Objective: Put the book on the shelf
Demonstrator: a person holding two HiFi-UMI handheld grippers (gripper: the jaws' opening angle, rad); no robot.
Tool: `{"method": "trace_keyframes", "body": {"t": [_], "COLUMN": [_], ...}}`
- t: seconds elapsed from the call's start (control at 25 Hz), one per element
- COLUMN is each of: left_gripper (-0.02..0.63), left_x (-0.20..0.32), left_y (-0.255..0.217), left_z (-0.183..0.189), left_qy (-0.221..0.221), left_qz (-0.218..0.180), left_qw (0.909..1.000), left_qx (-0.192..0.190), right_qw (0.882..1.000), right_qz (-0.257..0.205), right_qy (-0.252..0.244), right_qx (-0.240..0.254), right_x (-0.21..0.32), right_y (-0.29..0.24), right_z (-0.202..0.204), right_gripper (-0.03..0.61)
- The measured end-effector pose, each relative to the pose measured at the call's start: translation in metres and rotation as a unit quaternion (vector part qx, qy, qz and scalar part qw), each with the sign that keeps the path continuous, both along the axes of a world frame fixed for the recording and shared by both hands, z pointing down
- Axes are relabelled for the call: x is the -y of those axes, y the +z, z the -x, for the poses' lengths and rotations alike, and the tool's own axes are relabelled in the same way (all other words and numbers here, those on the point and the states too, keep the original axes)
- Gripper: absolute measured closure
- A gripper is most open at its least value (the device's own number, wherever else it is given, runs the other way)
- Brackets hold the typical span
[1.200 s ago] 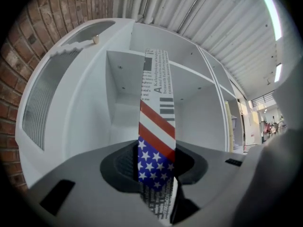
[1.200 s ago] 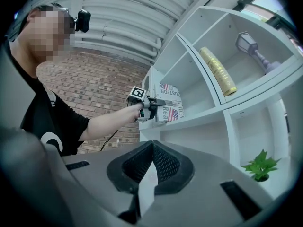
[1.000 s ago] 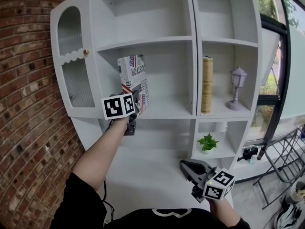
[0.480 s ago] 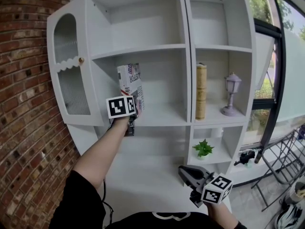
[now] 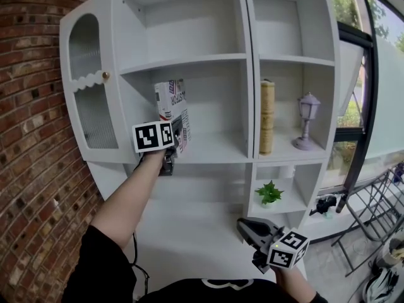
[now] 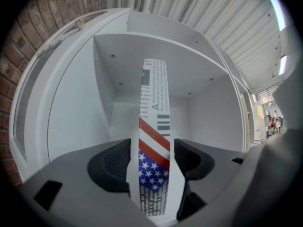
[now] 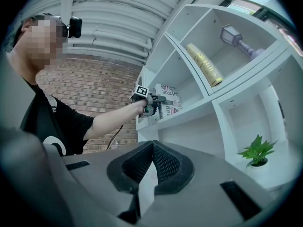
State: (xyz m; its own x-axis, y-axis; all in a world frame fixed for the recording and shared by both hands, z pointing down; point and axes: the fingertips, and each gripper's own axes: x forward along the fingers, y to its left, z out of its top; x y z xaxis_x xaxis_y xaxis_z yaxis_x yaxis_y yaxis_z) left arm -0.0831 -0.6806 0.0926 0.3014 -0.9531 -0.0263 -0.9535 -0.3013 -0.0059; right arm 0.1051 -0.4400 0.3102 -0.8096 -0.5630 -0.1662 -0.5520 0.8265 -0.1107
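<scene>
Your left gripper (image 5: 177, 139) was up at the white shelf (image 5: 218, 149), with the book (image 5: 171, 101) between its jaws. A moment before, those jaws were squeezing the book. Then they started to open, and a thin gap showed beside each pad, so you were letting go. The book stood on its bottom edge in the left part of the middle shelf, near the front edge. It looked straighter than it did a second before. The flag stripes on its spine faced you.

I think that means the book was on the shelf and the job was almost done. You only had to pull your left gripper straight back. If a pad had caught the book on the way out, the book could have tipped, as nothing stood beside it to lean on.

In the next part of the shelf, to the right, a tall gold roll (image 5: 267, 115) and a small purple lamp (image 5: 307, 119) stood well apart from the book.

Your right gripper (image 5: 244, 227) hung low in front of you. Its jaws were closed with nothing in them, and it had hardly moved.
</scene>
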Motion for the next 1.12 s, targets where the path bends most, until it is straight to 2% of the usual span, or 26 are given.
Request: {"method": "trace_keyframes", "body": {"t": [0.16,0.24,0.44,0.52,0.64,0.76,0.92,1.04,1.12], "left_gripper": [0.274,0.262,0.263,0.268,0.313,0.346,0.422,0.435,0.476], "left_x": [-0.017,-0.037,-0.111,-0.136,-0.170,-0.208,-0.263,-0.297,-0.320], "left_y": [-0.003,0.001,0.041,0.058,0.083,0.112,0.150,0.175,0.189], "left_z": [0.004,0.003,0.004,0.006,0.006,0.000,-0.015,-0.021,-0.023], "left_qy": [0.033,0.053,0.114,0.136,0.170,0.219,0.299,0.335,0.360], "left_qz": [0.000,-0.009,-0.021,-0.010,0.016,0.040,0.072,0.086,0.093], "left_qw": [0.9994,0.9984,0.9919,0.9884,0.9809,0.9684,0.9433,0.9302,0.9191], "left_qx": [-0.008,-0.017,-0.053,-0.068,-0.093,-0.113,-0.125,-0.124,-0.131], "right_qw": [1.000,1.000,0.999,0.999,0.999,0.999,0.999,0.999,0.999], "right_qz": [0.006,0.006,0.006,0.007,0.006,0.004,0.006,0.010,0.018], "right_qy": [0.010,0.025,0.043,0.041,0.035,0.031,0.030,0.031,0.029], "right_qx": [-0.002,0.004,-0.003,0.000,0.008,0.012,0.015,0.019,0.027], "right_x": [-0.007,-0.013,-0.028,-0.035,-0.048,-0.062,-0.084,-0.100,-0.111], "right_y": [0.002,0.004,0.008,0.003,-0.006,-0.011,-0.008,-0.003,0.002], "right_z": [0.002,0.000,0.007,0.016,0.030,0.044,0.060,0.073,0.080], "right_gripper": [0.575,0.575,0.581,0.581,0.581,0.581,0.580,0.581,0.581]}}
